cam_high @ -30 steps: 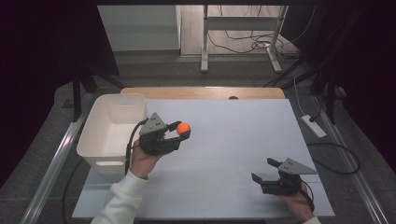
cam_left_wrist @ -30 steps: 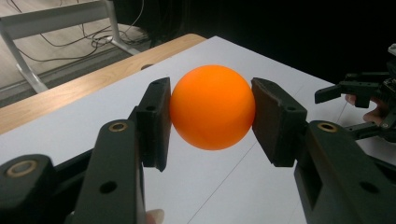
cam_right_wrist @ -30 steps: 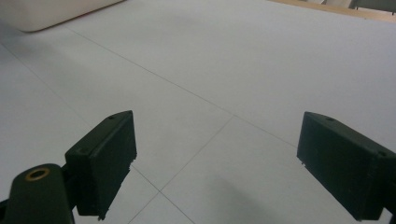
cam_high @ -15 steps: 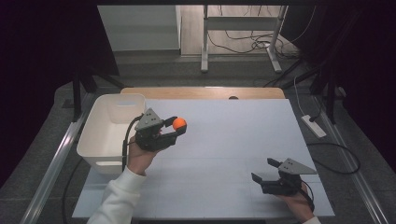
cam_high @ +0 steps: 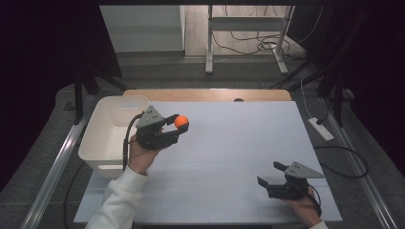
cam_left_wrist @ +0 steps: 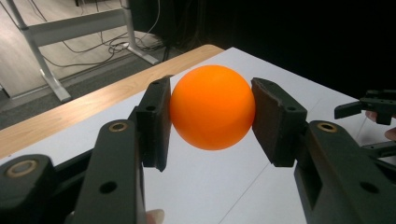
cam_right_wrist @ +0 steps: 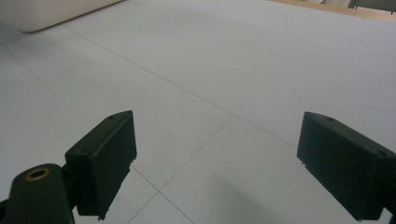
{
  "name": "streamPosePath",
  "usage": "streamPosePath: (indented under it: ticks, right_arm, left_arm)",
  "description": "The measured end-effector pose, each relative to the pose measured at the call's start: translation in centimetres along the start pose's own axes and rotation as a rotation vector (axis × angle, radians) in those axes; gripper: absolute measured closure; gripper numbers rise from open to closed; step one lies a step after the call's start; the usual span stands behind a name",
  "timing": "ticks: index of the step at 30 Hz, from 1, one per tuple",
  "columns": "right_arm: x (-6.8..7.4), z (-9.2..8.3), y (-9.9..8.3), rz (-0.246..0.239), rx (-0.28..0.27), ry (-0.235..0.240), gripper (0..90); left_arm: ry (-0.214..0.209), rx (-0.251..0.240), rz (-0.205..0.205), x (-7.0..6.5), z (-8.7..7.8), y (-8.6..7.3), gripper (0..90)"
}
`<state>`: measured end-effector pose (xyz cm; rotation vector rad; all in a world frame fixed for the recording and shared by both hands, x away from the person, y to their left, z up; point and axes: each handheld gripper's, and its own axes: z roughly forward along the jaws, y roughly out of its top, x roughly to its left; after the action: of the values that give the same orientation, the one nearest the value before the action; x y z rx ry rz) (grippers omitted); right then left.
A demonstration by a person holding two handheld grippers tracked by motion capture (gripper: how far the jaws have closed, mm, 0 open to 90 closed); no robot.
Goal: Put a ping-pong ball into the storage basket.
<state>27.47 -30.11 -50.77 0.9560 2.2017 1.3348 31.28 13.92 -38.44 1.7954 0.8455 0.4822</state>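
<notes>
My left gripper (cam_left_wrist: 212,121) is clamped on the orange ball (cam_left_wrist: 212,106): both pads (cam_left_wrist: 156,122) bear on opposite sides of it, and the ball sits squarely between them with no visible tilt or slip. In the high view the left gripper (cam_high: 173,125) holds the ball (cam_high: 181,122) raised above the white table (cam_high: 239,143), just to the right of the white bin (cam_high: 102,138) and near that bin's right wall. My right gripper (cam_high: 272,175) rests low at the near right of the table, well apart from the ball; its jaws stand wide with nothing between them, and the right gripper view confirms bare table surface between the pads (cam_right_wrist: 105,158). I judge the step in hand to be the carry: the ball is lifted and positioned beside the bin, not yet over it. The next move calls for bringing the left gripper leftward until the ball is clearly above the bin's opening and inside its rim line, then parting the jaws to release. Releasing too early would put the ball on the table, where it would likely roll. The right gripper has no part in this step.
</notes>
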Motion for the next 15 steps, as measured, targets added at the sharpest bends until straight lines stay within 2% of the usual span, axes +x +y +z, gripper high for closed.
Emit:
streamPosePath:
  ticks: [12,15]
  right_arm:
    - [0.0,0.0,0.0,0.001,0.001,-0.003,11.8]
    - [0.0,0.0,0.0,0.001,0.001,-0.003,11.8]
  left_arm:
    - [0.011,-0.010,-0.019,1.0,-0.5,0.7,50.6]
    - [0.023,-0.006,-0.011,1.3,-0.6,0.9,50.6]
